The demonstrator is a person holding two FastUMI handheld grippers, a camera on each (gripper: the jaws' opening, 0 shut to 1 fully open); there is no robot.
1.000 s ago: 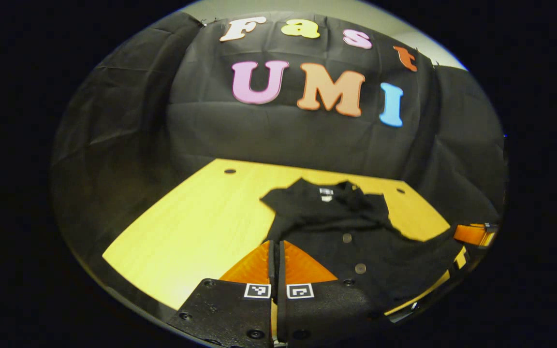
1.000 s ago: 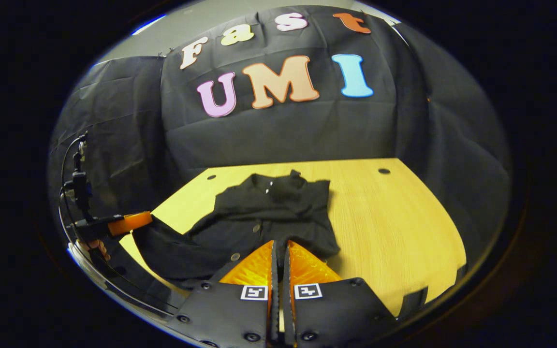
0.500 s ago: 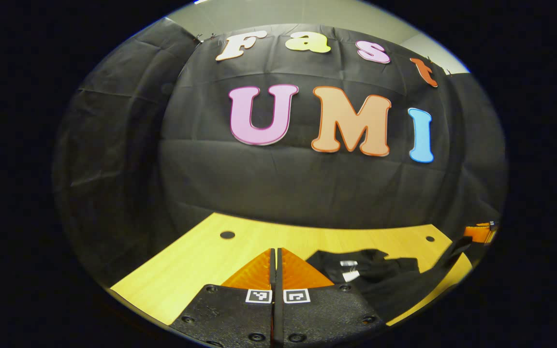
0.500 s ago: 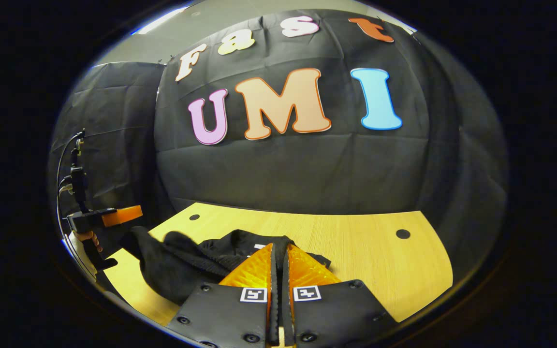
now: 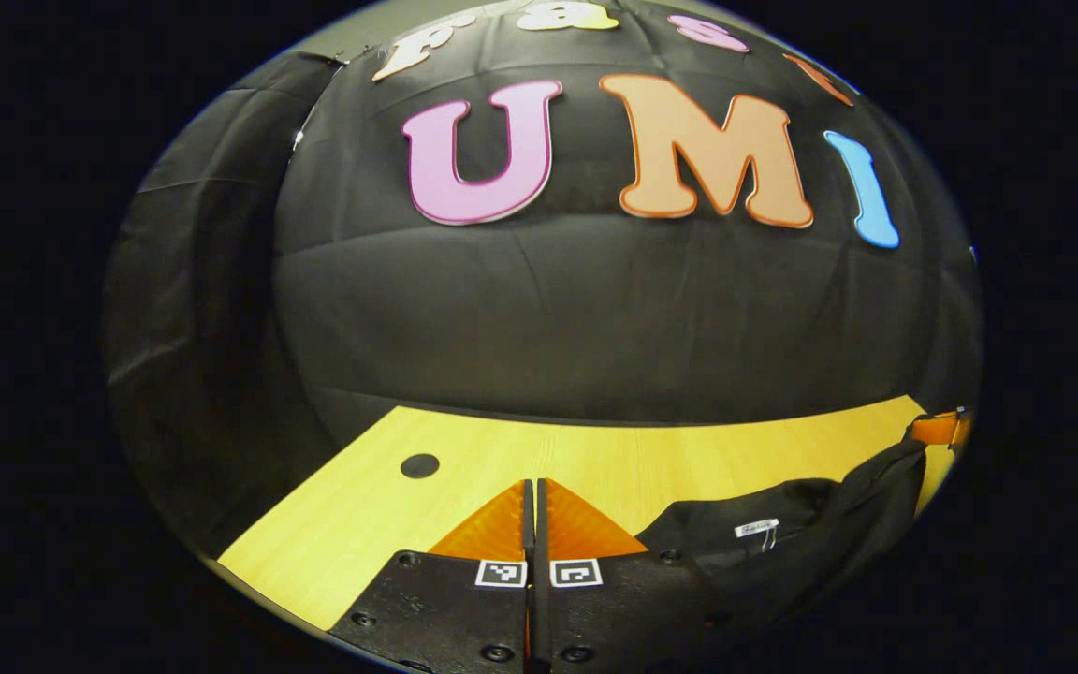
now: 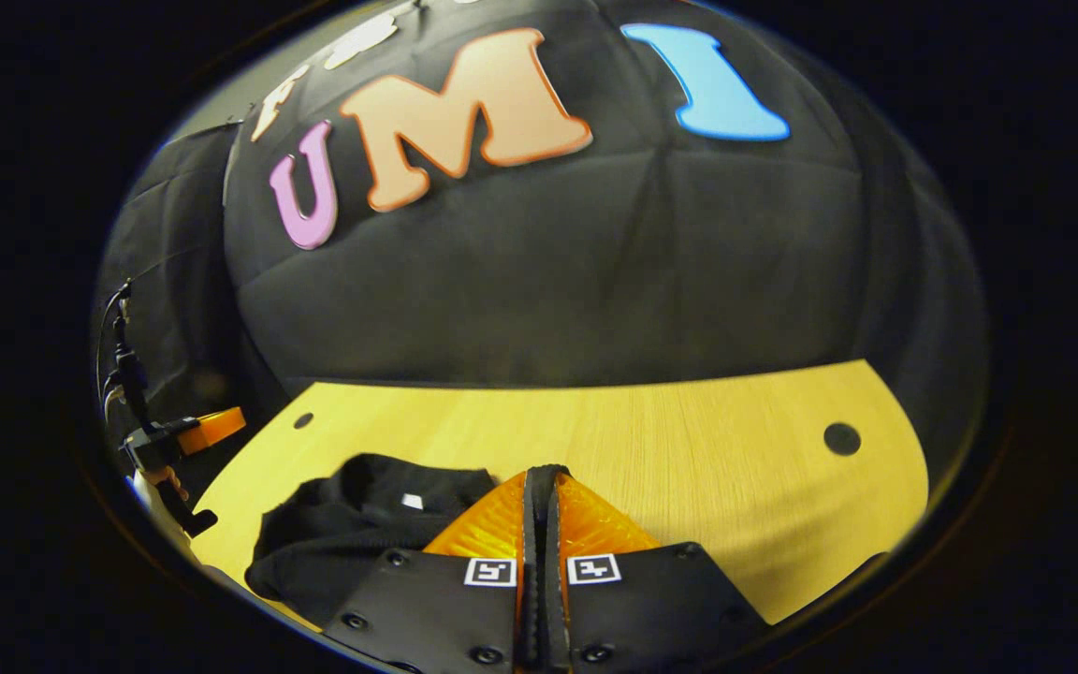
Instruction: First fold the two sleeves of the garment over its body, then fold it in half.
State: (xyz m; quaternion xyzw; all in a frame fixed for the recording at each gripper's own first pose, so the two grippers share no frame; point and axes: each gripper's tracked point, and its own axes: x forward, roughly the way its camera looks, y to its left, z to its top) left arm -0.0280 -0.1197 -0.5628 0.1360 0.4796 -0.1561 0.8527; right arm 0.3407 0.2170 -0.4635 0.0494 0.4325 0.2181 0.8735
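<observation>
while both sets of fingers are lying pressed together at the bottom of their views, the left gripper [image 5: 533, 501] is showing no gap between its fingers, and the right gripper [image 6: 539, 491] is showing only a thin dark strip, perhaps cloth, at its tips. whether either one is pinching fabric of the garment cannot be told, since the cloth beside them is running under the gripper bodies.

in the left gripper view, the black garment [image 5: 782, 538] is lying on the yellow wooden table [image 5: 595, 459] just to the right of the fingers, bunched and rising toward the right edge, with a small white tag [image 5: 756, 529] showing on it. at that right edge, the other gripper's tip [image 5: 937, 429] is sitting at the raised end of the cloth.

in the right gripper view, the garment [image 6: 361, 524] is lying heaped at the near left of the table [image 6: 689, 440], touching the left side of the fingers, a white tag [image 6: 413, 502] showing on top. farther left, the other gripper [image 6: 207, 429] is hanging over the table's corner with a hand [image 6: 163, 479] below it and cables above.

round holes [image 6: 841, 438] are sitting in the table's far corners, and the black cloth wall [image 6: 548, 281] is standing behind it.
</observation>
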